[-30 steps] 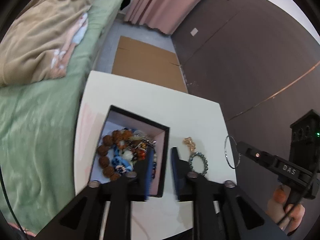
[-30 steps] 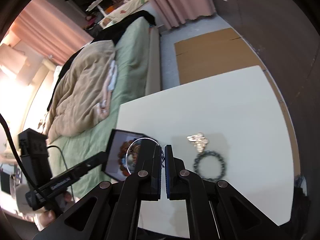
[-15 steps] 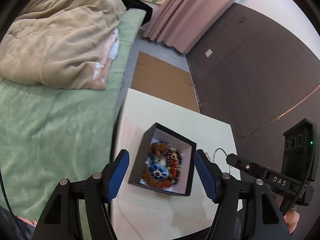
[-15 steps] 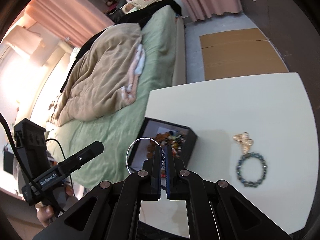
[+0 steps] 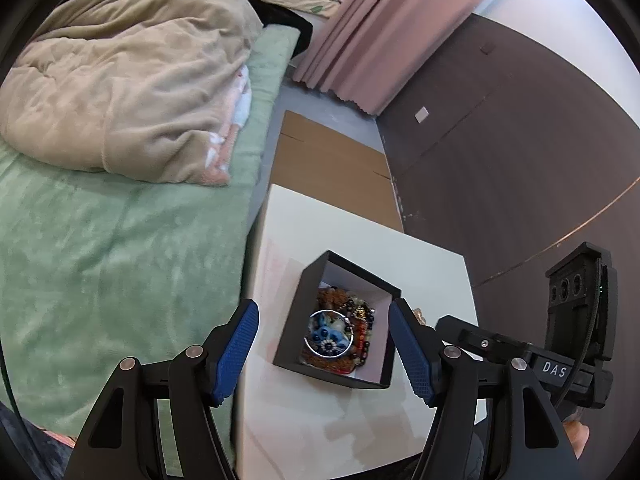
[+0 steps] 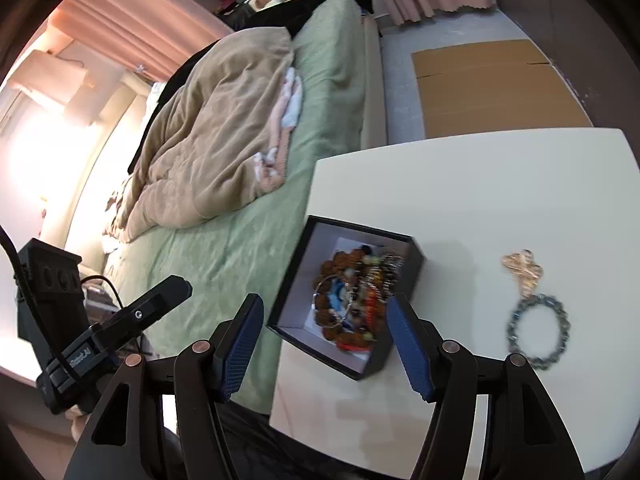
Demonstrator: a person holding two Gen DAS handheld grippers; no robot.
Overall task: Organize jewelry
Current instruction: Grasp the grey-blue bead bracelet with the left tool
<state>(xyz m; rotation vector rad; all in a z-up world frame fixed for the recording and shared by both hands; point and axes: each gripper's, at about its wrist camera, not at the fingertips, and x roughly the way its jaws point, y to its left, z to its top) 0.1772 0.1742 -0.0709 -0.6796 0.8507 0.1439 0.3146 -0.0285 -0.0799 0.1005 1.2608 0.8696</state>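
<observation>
Silver hoop [image 5: 329, 333] lay in black box [image 5: 296, 320]; both grippers [image 5: 323, 354] [image 6: 326, 346] gaped apart, empty. Best reached next for beaded bracelet [image 6: 538, 328], approaching low and slowly.

Right wrist view: jewelry box [image 6: 404, 276] at frame centre on tabletop [image 6: 480, 184], near its left edge. Thin hoop [image 6: 334, 300] lies on the bead pile inside. Beaded bracelet [image 6: 538, 330] right of box, butterfly charm [image 6: 524, 270] touching its top. Bed [image 6: 240, 240] left of tabletop, cardboard sheet [image 6: 492, 80] upper right.
</observation>
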